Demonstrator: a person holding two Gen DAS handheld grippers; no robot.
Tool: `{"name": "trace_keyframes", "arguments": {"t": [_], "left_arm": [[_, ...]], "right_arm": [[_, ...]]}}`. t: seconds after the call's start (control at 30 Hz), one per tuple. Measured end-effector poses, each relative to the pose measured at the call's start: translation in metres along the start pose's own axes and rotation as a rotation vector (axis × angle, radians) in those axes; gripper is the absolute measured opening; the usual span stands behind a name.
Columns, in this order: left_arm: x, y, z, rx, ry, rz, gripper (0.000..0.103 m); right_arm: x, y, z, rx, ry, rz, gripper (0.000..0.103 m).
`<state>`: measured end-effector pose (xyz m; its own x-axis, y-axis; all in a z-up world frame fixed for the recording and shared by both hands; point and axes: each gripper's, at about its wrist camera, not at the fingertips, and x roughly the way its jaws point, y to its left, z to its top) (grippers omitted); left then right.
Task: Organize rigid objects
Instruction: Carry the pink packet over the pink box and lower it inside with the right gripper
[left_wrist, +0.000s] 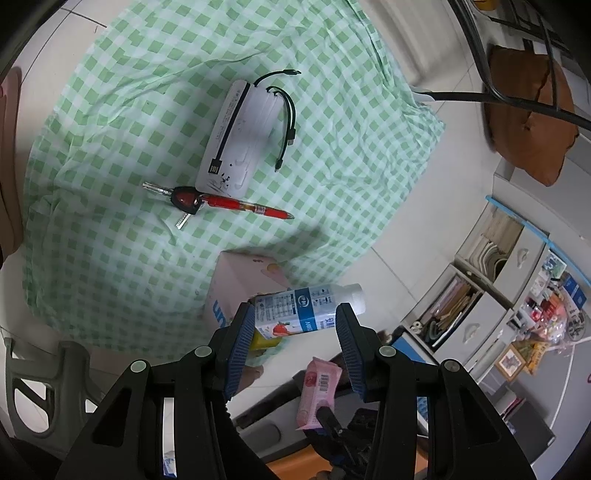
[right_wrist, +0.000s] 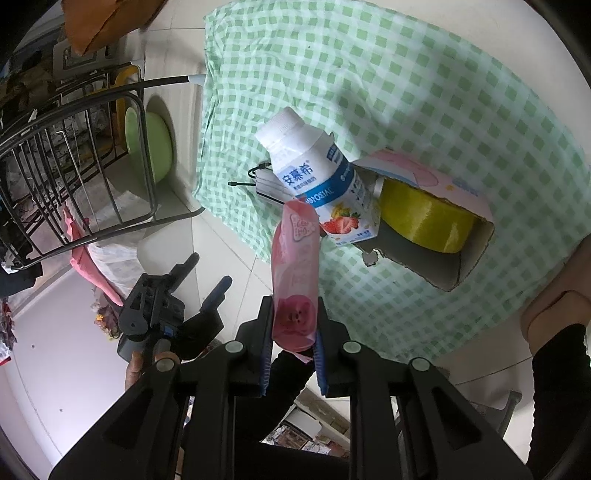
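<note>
My left gripper (left_wrist: 295, 317) is open, its fingers either side of a white and blue yogurt bottle (left_wrist: 306, 308) that leans out of a pink cardboard box (left_wrist: 236, 280) on the green checked cloth. The bottle (right_wrist: 317, 177) and box (right_wrist: 443, 184), with a yellow tape roll (right_wrist: 424, 218) inside, show in the right wrist view. My right gripper (right_wrist: 293, 321) is shut on a pink snack packet (right_wrist: 295, 258), held near the box; it also shows in the left wrist view (left_wrist: 317, 391). A white power bank (left_wrist: 240, 133), keys (left_wrist: 177, 199) and a red pen (left_wrist: 243, 205) lie on the cloth.
A black wire chair (right_wrist: 74, 155) with a green bowl (right_wrist: 151, 144) behind it stands left of the table. Grey drawers and shelves (left_wrist: 498, 295) sit to the right. An orange cushion (left_wrist: 528, 110) rests on a chair.
</note>
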<state>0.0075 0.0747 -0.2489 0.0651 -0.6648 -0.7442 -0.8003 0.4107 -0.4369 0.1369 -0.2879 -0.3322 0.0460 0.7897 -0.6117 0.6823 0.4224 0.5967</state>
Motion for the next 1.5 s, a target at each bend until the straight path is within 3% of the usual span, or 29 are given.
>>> {"name": "trace_keyframes", "arguments": {"t": [0.33, 0.63, 0.77, 1.07, 1.23, 1.3, 1.43, 1.5], "left_arm": [[-0.002, -0.001, -0.001, 0.002, 0.004, -0.015, 0.043], [-0.003, 0.0, -0.003, -0.001, 0.004, -0.023, 0.043], [-0.007, 0.002, -0.002, 0.0, 0.003, -0.03, 0.043], [-0.016, 0.011, 0.001, -0.013, -0.006, -0.026, 0.05], [-0.019, 0.012, 0.0, -0.008, 0.001, -0.037, 0.05], [-0.021, 0.012, 0.001, -0.005, 0.002, -0.041, 0.05], [-0.023, 0.014, 0.001, -0.007, 0.003, -0.047, 0.05], [-0.024, 0.015, 0.001, -0.009, 0.0, -0.048, 0.05]], "right_arm": [[-0.002, -0.036, 0.008, 0.025, 0.024, -0.108, 0.021], [0.042, -0.054, 0.002, -0.06, 0.149, -0.305, 0.021], [0.048, -0.051, 0.004, -0.126, 0.16, -0.384, 0.021], [0.041, -0.036, 0.016, -0.168, 0.103, -0.439, 0.023], [0.046, -0.013, 0.014, -0.316, 0.043, -0.563, 0.018], [0.05, 0.0, 0.01, -0.397, 0.029, -0.613, 0.008], [0.057, 0.027, -0.002, -0.571, -0.025, -0.743, 0.006], [0.06, 0.036, -0.007, -0.617, -0.035, -0.766, 0.006]]}}
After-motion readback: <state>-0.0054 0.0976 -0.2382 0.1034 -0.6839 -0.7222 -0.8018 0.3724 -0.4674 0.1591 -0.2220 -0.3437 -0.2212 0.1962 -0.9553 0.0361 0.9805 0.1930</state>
